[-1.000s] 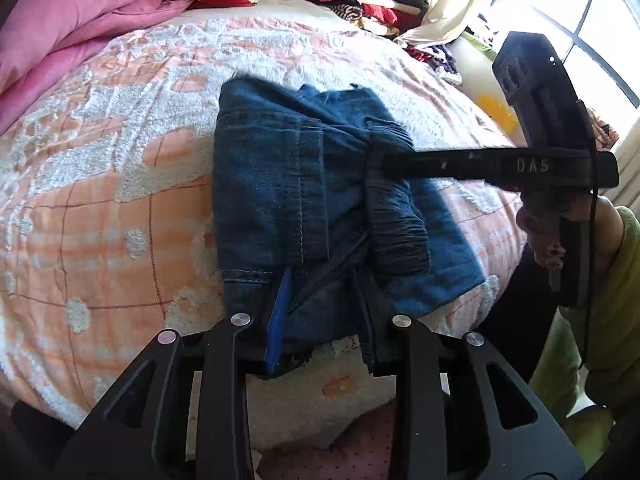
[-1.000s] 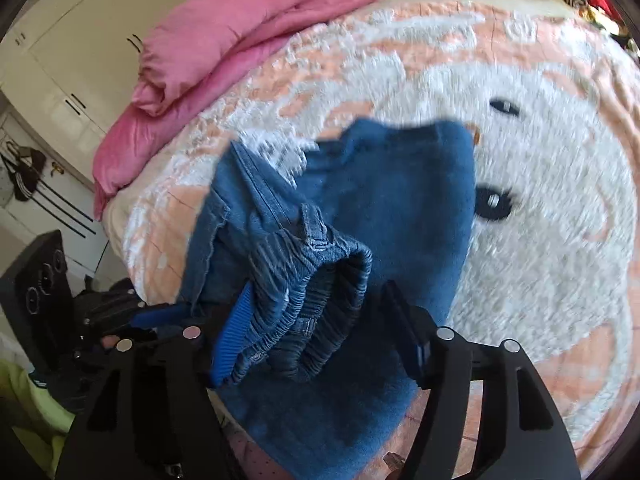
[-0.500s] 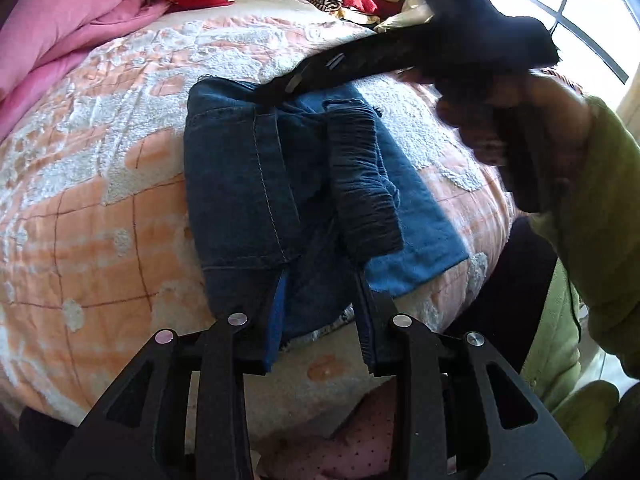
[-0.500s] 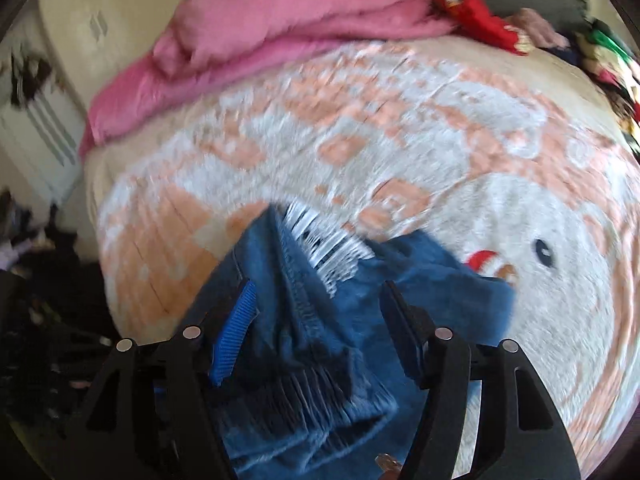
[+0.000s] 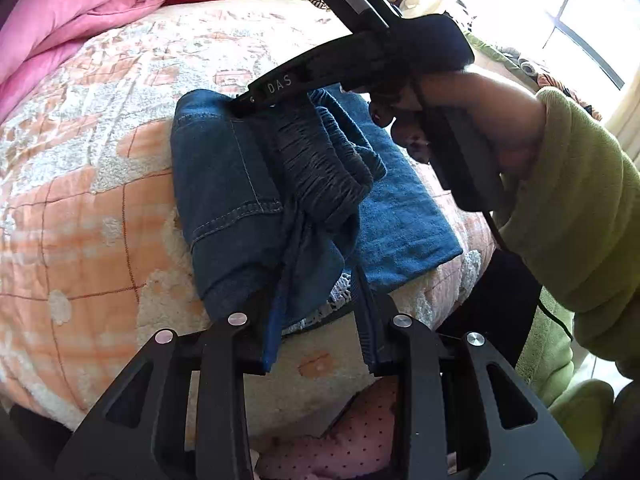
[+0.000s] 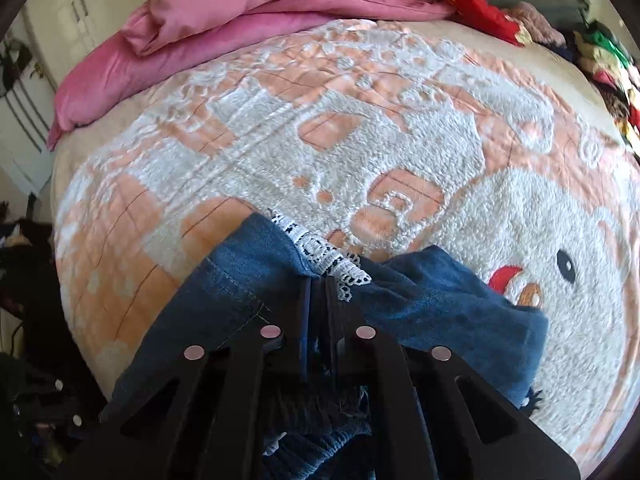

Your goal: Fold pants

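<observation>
Blue denim pants (image 5: 240, 200) lie folded on the bed near its front edge, the ribbed waistband (image 5: 324, 164) bunched on top. My left gripper (image 5: 316, 316) is open, its jaws around the near edge of the pants. My right gripper (image 6: 318, 284) is shut on the far edge of the pants (image 6: 248, 272), by the white lace trim (image 6: 328, 256). In the left wrist view the right gripper (image 5: 240, 106) reaches over the pants from the right, held by a hand in a green sleeve.
The bed has an orange and white fleece blanket (image 6: 360, 120). A pink duvet (image 6: 240, 12) lies at the far left. A pile of clothes (image 6: 600, 52) lies at the far right. A window (image 5: 580, 20) is on the right.
My right gripper let go of the waistband, moved to the far edge of the pants and shut there. My left gripper stayed open at the near edge.
</observation>
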The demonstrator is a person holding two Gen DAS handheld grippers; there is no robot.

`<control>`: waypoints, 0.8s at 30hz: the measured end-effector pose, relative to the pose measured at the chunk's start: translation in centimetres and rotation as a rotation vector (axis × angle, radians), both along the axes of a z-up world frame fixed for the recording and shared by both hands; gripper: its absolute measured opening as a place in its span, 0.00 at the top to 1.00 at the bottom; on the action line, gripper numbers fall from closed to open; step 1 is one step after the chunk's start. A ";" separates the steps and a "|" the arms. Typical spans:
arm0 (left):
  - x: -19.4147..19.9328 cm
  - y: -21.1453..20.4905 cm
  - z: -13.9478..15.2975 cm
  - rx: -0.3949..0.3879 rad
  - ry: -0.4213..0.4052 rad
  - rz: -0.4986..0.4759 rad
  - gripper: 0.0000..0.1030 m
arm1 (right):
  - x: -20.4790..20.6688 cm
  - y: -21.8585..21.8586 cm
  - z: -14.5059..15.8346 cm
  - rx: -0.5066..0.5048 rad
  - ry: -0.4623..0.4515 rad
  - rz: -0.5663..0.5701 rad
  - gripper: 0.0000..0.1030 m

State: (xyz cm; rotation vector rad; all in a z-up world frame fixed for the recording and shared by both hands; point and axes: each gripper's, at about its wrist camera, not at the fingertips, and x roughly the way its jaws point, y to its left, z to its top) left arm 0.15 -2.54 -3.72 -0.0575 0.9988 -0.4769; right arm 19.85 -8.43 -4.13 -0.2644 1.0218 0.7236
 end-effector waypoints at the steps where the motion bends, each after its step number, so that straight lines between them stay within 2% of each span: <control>1: 0.0 0.0 0.0 0.000 0.001 -0.001 0.78 | 0.0 -0.1 0.1 0.010 0.001 -0.005 0.95; 2: 0.0 0.0 0.0 0.000 0.002 -0.001 0.78 | -0.1 -0.4 0.4 0.021 -0.002 -0.011 0.92; 4: 0.0 -0.1 -0.1 -0.001 0.004 -0.002 0.77 | -0.3 -1.3 1.5 0.040 -0.021 -0.037 0.80; 5: 0.0 -0.1 0.0 -0.003 0.004 -0.003 0.76 | -0.4 -2.1 2.3 0.062 -0.034 -0.060 0.70; 6: -0.1 0.0 0.0 -0.006 0.005 -0.002 0.76 | -0.6 -2.6 3.0 0.085 -0.042 -0.073 0.67; 8: -0.2 0.2 0.2 -0.017 0.006 0.000 0.76 | -1.2 -3.9 4.5 0.125 -0.070 -0.089 0.66; 10: -0.5 0.5 0.6 -0.034 0.002 0.003 0.75 | -2.3 -5.6 6.2 0.171 -0.104 -0.092 0.59; 12: -0.8 0.9 1.2 -0.050 -0.004 0.007 0.67 | -3.3 -7.1 7.5 0.206 -0.127 -0.094 0.51; 15: -1.1 1.6 2.3 -0.053 -0.028 0.023 0.63 | -5.2 -8.9 8.8 0.234 -0.160 -0.081 0.44; 18: -1.1 2.1 3.1 -0.041 -0.034 0.036 0.52 | -7.2 -10.1 9.5 0.255 -0.182 -0.063 0.38; 21: -0.7 2.7 3.8 -0.039 -0.042 0.065 0.48 | -9.4 -10.7 9.3 0.248 -0.197 -0.039 0.31; 24: -0.4 3.2 4.3 -0.032 -0.052 0.084 0.42 | -11.3 -11.0 8.8 0.225 -0.205 -0.023 0.31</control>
